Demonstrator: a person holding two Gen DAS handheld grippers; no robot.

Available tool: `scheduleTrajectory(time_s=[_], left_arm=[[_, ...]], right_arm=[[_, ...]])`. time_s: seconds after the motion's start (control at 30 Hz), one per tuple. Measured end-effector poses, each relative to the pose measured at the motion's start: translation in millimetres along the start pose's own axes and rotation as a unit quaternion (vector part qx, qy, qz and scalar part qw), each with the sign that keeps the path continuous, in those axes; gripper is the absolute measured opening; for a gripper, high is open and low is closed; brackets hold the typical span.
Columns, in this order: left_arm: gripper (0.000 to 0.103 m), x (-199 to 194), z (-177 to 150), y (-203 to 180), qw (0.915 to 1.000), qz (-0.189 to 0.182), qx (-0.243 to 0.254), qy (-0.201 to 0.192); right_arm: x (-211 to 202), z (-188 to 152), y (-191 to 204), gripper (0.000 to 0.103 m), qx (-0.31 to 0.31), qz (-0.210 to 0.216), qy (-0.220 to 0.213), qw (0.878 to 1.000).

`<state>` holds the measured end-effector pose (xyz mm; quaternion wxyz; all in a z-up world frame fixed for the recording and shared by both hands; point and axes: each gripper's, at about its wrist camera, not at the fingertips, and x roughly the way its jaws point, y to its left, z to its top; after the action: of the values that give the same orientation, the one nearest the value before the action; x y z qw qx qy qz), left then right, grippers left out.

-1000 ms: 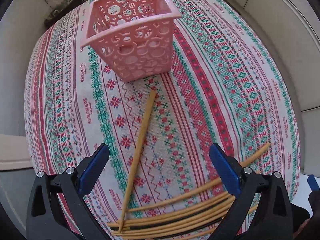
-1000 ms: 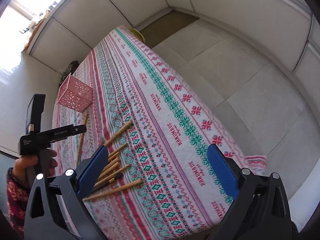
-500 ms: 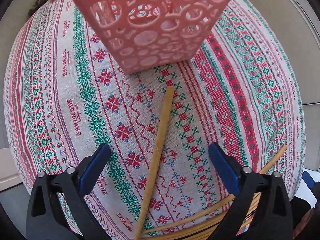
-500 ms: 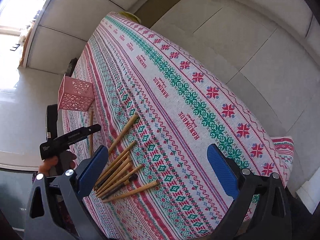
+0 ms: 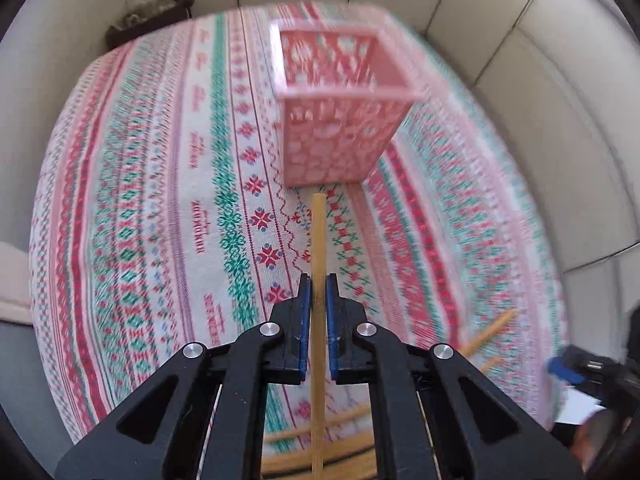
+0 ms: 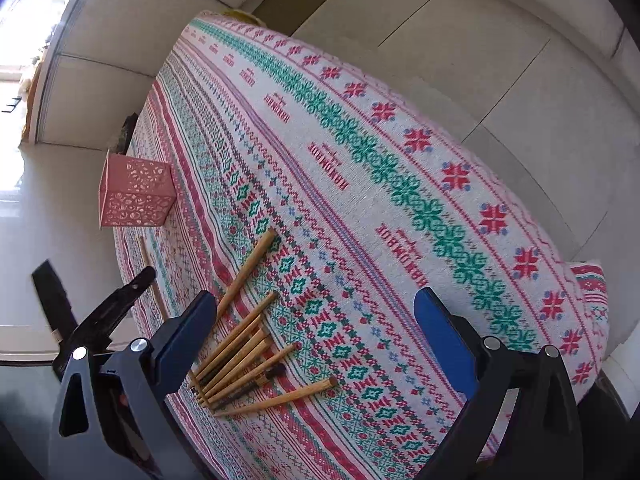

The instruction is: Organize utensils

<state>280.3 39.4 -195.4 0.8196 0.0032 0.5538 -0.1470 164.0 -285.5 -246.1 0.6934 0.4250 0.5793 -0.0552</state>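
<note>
I count one pink basket [image 6: 136, 194], one chopstick [image 5: 319, 264] apart from the rest, roughly eight in the pile [image 6: 244, 354], and two grippers.

1. The basket [image 5: 340, 120] stands on the tablecloth [image 6: 360, 184].
2. One chopstick [image 5: 319, 248] points at the basket, its tip just before it.
3. The chopstick pile [image 6: 244, 356] lies nearer, well apart from the basket.
</note>
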Motion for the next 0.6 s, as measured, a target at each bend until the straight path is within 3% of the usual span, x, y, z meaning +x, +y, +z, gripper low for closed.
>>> scheduleTrajectory(time_s=[0.1,0.17,0.37,0.6], left_arm=[[0.006,-53,-22,2,0.9978,-0.038,-0.016,-0.052],[0.007,-86,-36,0,0.9944,-0.059,-0.018,-0.087],[0.007,-149,-55,-33,0.9822,-0.078,-0.003,-0.171],[0.007,-182,-52,-19,0.9705,-0.112,-0.014,-0.213]], right_arm=[[10,5,19,0.095,-0.010,-0.016,-0.007,1.000],[18,12,30,0.085,-0.004,-0.034,0.000,0.999],[37,24,52,0.072,0.046,-0.068,0.004,0.997],[72,23,109,0.073,0.012,-0.214,-0.048,0.976]])
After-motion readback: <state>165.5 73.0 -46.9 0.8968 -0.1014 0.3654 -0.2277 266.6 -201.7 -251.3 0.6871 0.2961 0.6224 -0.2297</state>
